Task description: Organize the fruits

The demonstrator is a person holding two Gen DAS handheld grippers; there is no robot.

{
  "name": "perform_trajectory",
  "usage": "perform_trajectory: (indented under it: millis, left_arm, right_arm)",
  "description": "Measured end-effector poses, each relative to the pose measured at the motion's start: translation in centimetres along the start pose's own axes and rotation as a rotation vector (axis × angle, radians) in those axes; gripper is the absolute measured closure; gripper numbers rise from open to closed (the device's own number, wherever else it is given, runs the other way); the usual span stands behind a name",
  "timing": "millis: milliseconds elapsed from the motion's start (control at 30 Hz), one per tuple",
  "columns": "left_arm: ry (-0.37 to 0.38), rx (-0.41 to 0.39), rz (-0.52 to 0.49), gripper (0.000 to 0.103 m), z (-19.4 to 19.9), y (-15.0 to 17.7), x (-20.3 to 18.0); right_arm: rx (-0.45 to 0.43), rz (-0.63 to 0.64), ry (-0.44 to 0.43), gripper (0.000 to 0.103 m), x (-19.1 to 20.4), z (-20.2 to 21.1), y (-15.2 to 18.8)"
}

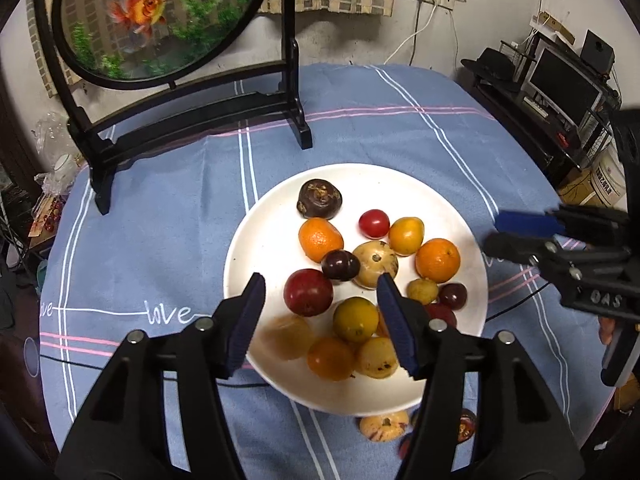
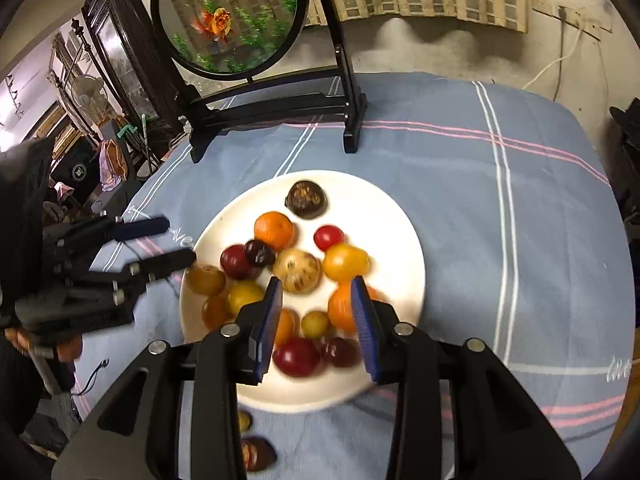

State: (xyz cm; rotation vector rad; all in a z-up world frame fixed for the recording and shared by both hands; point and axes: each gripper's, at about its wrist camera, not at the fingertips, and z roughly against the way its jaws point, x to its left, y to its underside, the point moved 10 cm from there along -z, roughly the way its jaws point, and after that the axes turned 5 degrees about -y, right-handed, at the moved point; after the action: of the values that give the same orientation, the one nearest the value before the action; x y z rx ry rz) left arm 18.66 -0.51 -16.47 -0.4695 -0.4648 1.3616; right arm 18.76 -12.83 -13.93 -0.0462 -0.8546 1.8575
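White plate (image 1: 256, 248) on blue striped tablecloth (image 1: 168, 208), heaped with small fruits: oranges (image 1: 320, 239), red tomato (image 1: 373, 223), yellow fruits (image 1: 405, 235), dark plums (image 1: 340, 265), brown-capped fruit (image 1: 319, 197). Left gripper (image 1: 320, 292) above the plate's near side, jaws apart, nothing between the pads. Right gripper (image 2: 316, 296) above the plate's near edge, jaws apart and narrower, empty. A few fruits (image 1: 384, 426) off the plate on the cloth, just beside its near rim. Goldfish ornament (image 1: 152, 16) in black stand behind.
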Motion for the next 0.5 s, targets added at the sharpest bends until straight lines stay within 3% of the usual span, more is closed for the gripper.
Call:
perform_trajectory:
  millis: [67, 133, 167, 400, 500]
  left_arm:
    - [-0.005, -0.004, 0.018, 0.042, 1.0, 0.6, 0.5]
    - [-0.009, 0.002, 0.044, 0.041, 1.9, 1.3, 1.2]
    - [-0.011, 0.003, 0.057, 0.04, 2.3, 1.7, 1.5]
    - [-0.021, 0.041, 0.13, 0.036, 4.5, 6.6, 3.2]
    - [-0.029, 0.063, 0.14, 0.036, 5.2, 8.8, 3.5]
  right_arm:
    - [0.001, 0.003, 0.002, 0.064, 0.3, 1.2, 1.5]
    - [0.009, 0.016, 0.014, 0.041, 0.9, 2.2, 3.6]
    - [0.008, 0.024, 0.009, 0.038, 1.5, 2.8, 4.7]
    - [0.172, 0.187, 0.018, 0.038, 6.0, 0.5, 14.4]
    - [0.217, 0.228, 0.039, 0.038, 6.6, -1.3, 16.2]
